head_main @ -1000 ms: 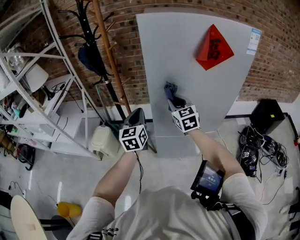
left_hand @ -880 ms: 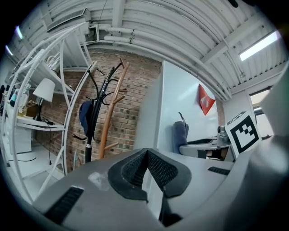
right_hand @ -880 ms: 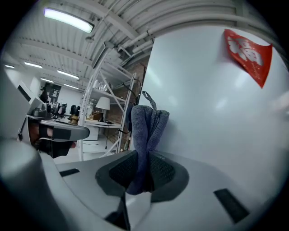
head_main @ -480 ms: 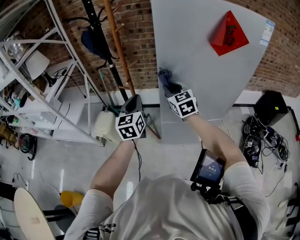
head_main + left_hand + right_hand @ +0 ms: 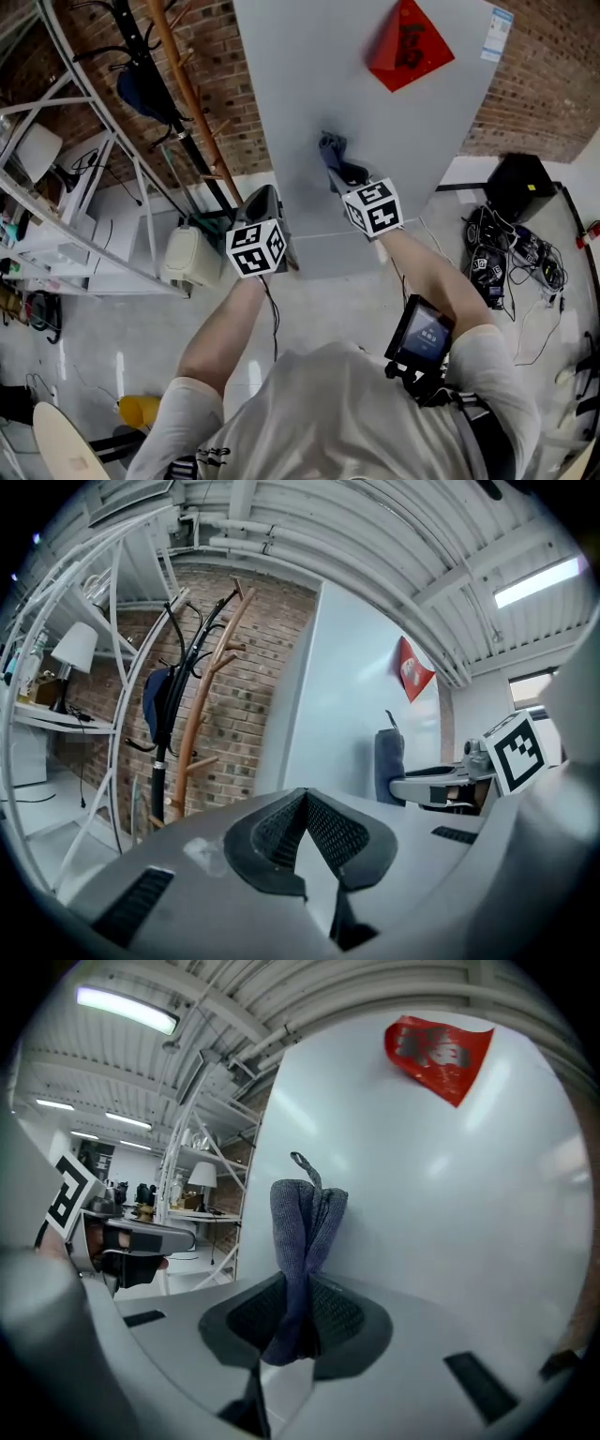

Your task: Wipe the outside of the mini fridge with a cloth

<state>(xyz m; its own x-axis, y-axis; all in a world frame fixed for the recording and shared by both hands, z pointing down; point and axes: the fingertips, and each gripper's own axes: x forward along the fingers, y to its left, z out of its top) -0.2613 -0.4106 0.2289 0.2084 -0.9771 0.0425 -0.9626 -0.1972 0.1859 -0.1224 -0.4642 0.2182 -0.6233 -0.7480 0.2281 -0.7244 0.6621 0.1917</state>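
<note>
The pale grey fridge (image 5: 309, 103) stands against the brick wall, with a red diamond sticker (image 5: 409, 45) high on its front. My right gripper (image 5: 339, 176) is shut on a blue-grey cloth (image 5: 329, 150), which lies against the fridge front left of centre. In the right gripper view the cloth (image 5: 306, 1232) sticks up folded from between the closed jaws, by the fridge face (image 5: 450, 1176). My left gripper (image 5: 265, 208) hovers apart from the fridge near its lower left corner, jaws shut with nothing between them (image 5: 305, 841).
A wooden coat stand (image 5: 183, 94) with a dark bag (image 5: 142, 94) stands left of the fridge. A white metal rack (image 5: 66, 178) fills the left side. A white bin (image 5: 184, 258) sits on the floor. A black box (image 5: 514, 187) and tangled cables (image 5: 511, 262) lie at right.
The right gripper with the cloth has slid down and a little to the right across the fridge front. The head view has shifted right. The left gripper stays beside the fridge.
</note>
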